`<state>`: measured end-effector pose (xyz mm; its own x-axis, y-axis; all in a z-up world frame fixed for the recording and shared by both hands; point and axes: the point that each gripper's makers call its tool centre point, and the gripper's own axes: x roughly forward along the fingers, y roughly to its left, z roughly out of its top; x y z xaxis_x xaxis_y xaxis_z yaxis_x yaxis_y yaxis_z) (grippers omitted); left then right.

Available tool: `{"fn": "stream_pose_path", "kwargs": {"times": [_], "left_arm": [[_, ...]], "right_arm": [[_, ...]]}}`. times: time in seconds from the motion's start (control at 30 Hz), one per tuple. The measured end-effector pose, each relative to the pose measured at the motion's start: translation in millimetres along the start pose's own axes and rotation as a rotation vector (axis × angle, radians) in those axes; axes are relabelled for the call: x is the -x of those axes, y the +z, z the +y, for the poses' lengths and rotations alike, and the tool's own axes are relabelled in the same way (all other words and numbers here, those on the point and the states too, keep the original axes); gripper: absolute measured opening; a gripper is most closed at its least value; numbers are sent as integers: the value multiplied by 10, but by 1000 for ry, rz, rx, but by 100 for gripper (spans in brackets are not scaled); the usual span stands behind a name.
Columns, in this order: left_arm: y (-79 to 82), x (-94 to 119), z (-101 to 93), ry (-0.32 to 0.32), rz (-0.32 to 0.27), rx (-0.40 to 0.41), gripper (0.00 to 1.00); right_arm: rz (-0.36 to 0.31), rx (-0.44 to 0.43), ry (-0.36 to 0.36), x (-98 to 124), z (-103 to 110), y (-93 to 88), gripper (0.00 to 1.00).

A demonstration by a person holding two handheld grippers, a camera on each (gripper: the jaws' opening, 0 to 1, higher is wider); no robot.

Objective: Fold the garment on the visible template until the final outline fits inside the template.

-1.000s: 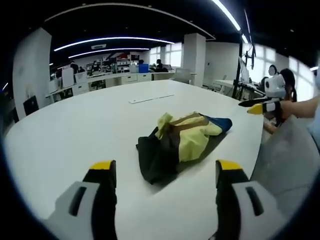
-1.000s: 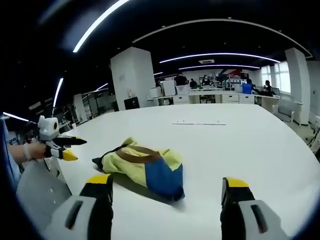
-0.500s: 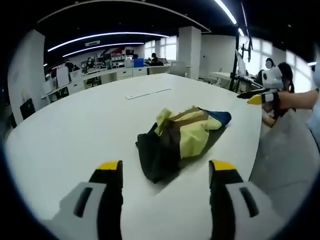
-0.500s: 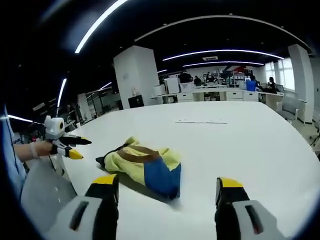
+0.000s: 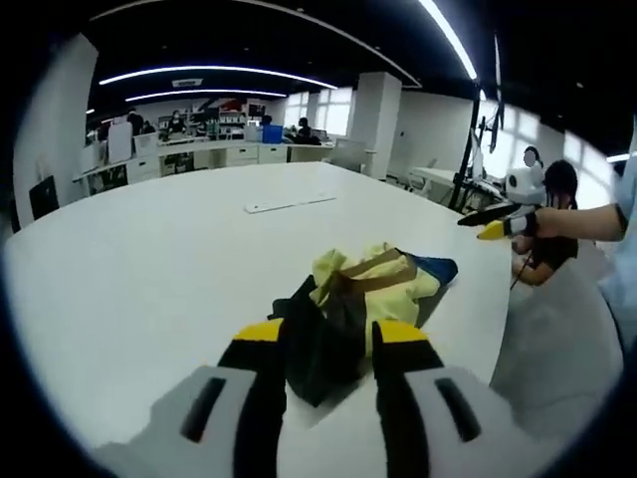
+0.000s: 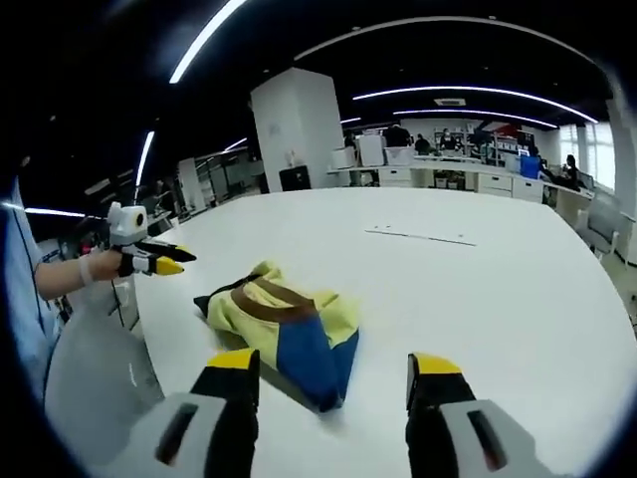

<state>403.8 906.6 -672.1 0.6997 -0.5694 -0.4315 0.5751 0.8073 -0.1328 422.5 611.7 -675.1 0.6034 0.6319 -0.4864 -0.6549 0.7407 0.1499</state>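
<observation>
Garment bunched on the counter, both claws held low before it

Garment point(image 5: 363, 299) is seen crumpled in a heap on the white counter point(image 5: 149, 259), close to the counter's near curved edge. The heap is longer than it is wide. In the left gripper view its dark end lies nearest the camera and its blue end points away to the right, toward the counter edge; yellow cloth with a brown band sits between. In the right gripper view the blue end point(image 6: 309, 358) is nearest and the dark end lies farther off to the left.

The left claw point(image 5: 323, 339) is held low over the counter, aimed along the heap, its yellow-tipped jaws spread narrowly with the dark end of the garment seen between them; whether cloth is touched cannot be told. The right claw point(image 6: 333, 373) is held low as well, jaws spread wider, with the blue end seen between the tips and nothing pinched.

A thin white strip point(image 5: 291, 202) lies on the counter well beyond the garment. Desks and seated people are visible far behind the counter.
</observation>
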Motion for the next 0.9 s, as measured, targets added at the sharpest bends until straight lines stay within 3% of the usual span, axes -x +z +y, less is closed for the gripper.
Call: {"fn": "stream_pose_path", "kwargs": {"times": [0.13,0.43,0.67,0.8,0.9], "left_arm": [[-70,-126,-12,-26,36,15,24],[-265,-354,-84,-74,116,65,15],[-363,-448,-18,-56,143,87,11],[-441,-454,28,-48,169,116,0],[-472,-455,26,-51,176,138,0]], "right_arm": [[43,-2,59,-168,-3,-63,51],[126,23,112,-361,39,-216,38],[160,13,122,-441,27,-322,29],[160,-11,121,-483,22,-335,23],[165,-15,120,-513,15,-342,23]]}}
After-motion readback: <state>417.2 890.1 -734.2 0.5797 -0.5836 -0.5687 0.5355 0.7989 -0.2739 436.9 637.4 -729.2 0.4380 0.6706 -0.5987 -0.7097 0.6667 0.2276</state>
